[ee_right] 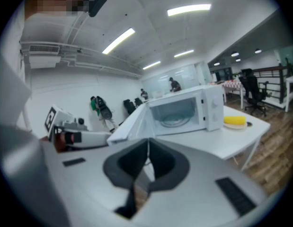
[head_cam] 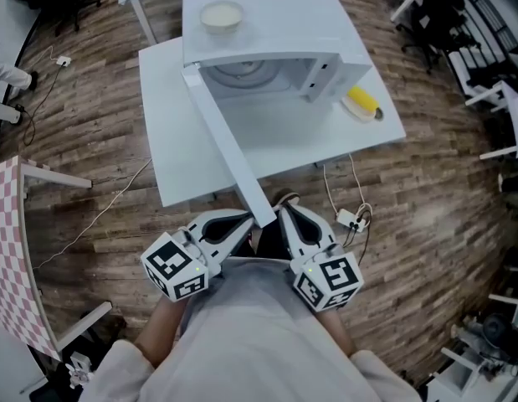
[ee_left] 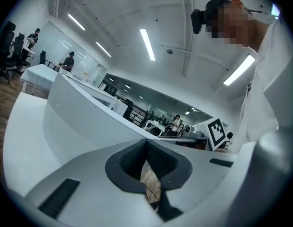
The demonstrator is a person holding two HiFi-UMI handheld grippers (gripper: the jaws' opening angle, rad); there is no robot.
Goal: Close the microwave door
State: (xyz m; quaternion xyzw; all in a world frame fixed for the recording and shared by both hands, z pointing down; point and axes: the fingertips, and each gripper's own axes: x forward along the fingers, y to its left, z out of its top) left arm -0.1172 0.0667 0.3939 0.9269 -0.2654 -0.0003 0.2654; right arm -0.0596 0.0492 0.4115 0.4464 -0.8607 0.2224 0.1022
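Observation:
The white microwave (head_cam: pixel 267 36) stands on a white table (head_cam: pixel 171 141) with its door (head_cam: pixel 225 145) swung wide open, the door's free edge reaching toward me. My left gripper (head_cam: pixel 240 223) sits just left of that edge and my right gripper (head_cam: pixel 285 216) just right of it, both low by my body. In the left gripper view the left gripper (ee_left: pixel 147 142) is shut on nothing, with the door (ee_left: pixel 84 122) beside it. In the right gripper view the right gripper (ee_right: pixel 147 141) is shut and empty, facing the open microwave (ee_right: pixel 184 109).
A bowl (head_cam: pixel 221 15) rests on top of the microwave. A yellow item on a plate (head_cam: pixel 361 104) lies on the table to its right. A cable and adapter (head_cam: pixel 349 219) lie on the wooden floor. A checkered table (head_cam: pixel 12 249) stands at the left, office chairs (head_cam: pixel 434 15) at the back right.

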